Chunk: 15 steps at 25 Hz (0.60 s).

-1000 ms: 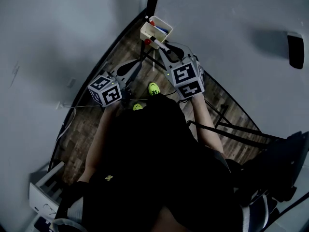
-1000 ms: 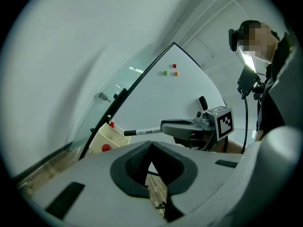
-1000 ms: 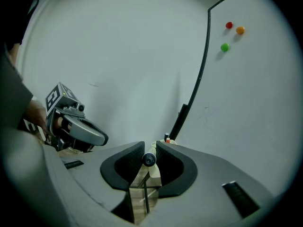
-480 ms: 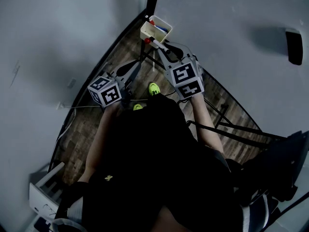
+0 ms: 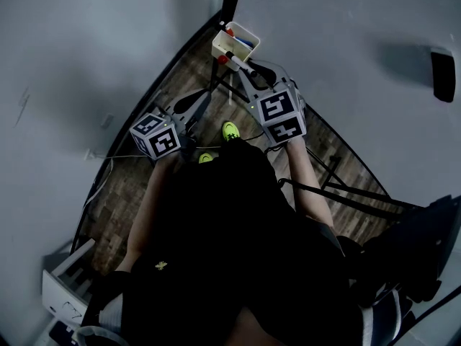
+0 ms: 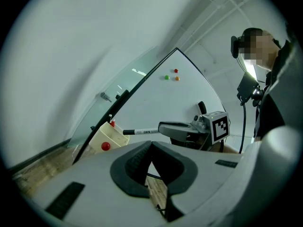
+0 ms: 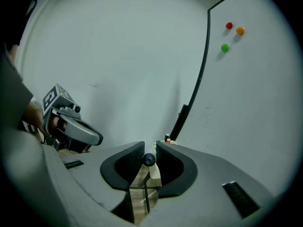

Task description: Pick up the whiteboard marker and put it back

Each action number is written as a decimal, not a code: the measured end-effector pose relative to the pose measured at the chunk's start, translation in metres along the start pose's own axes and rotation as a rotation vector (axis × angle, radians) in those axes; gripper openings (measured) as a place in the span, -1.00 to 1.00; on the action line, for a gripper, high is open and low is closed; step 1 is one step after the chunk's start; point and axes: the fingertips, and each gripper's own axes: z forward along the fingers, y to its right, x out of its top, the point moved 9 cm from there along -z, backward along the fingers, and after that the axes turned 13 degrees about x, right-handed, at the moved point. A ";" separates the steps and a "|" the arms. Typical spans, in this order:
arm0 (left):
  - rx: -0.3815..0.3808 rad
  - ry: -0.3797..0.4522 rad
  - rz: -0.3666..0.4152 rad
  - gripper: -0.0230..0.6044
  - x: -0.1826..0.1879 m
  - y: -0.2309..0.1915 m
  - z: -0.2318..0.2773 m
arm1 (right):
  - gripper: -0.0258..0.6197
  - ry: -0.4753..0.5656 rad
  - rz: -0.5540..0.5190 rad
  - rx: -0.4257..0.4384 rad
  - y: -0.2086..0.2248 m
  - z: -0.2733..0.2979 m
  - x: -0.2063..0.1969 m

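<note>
Head view: a person stands on a wood-plank floor (image 5: 126, 189) where a plain wall meets a black-framed whiteboard (image 5: 346, 42), with one gripper in each hand. The right gripper (image 5: 243, 69) reaches forward and slightly downward. Its fingers are closed on the white barrel of the whiteboard marker (image 5: 232, 58), which is held clear of the floor and points at a cream tray (image 5: 219, 47) fixed at the lower edge of the whiteboard. In the left gripper view the marker lies nearly level, its black cap just beside the tray's upper rim; whether cap and rim touch cannot be told. A red-capped item (image 6: 112, 124) stands upright in the tray, and a red dot (image 6: 105, 146) shows on the tray's front wall. In the right gripper view the marker's dark round end sits end-on between the two ribbed pads, both pressing against it, with the tray directly beyond. The left gripper (image 5: 196, 103) is held lower and to the left, well apart from the tray, and its fingers meet at the tips with nothing between them. Higher on the whiteboard sit a red magnet (image 6: 175, 71), a green magnet (image 6: 166, 77) and an orange magnet (image 6: 177, 78), close together.
</note>
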 end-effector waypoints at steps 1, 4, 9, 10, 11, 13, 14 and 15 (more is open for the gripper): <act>0.001 0.001 -0.004 -0.88 0.000 -0.001 0.000 | -0.67 -0.002 0.002 -0.001 0.001 0.001 -0.001; 0.003 0.010 -0.015 -0.88 0.000 -0.003 -0.001 | -0.67 -0.007 0.008 -0.003 0.006 0.004 -0.003; 0.007 0.023 -0.025 -0.88 0.004 -0.005 0.001 | -0.67 -0.014 0.013 0.002 0.013 0.011 -0.005; 0.009 0.024 -0.026 -0.88 0.004 -0.005 0.000 | -0.67 -0.016 0.014 0.004 0.014 0.012 -0.006; 0.012 0.025 -0.027 -0.88 0.004 -0.006 0.000 | -0.67 -0.018 0.015 0.006 0.015 0.014 -0.008; 0.019 0.028 -0.030 -0.88 0.005 -0.007 -0.001 | -0.67 -0.021 0.017 0.013 0.017 0.017 -0.010; 0.024 0.028 -0.031 -0.88 0.005 -0.007 -0.001 | -0.67 -0.022 0.019 0.017 0.019 0.019 -0.011; 0.030 0.027 -0.033 -0.88 0.005 -0.008 0.000 | -0.67 -0.023 0.020 0.021 0.021 0.021 -0.012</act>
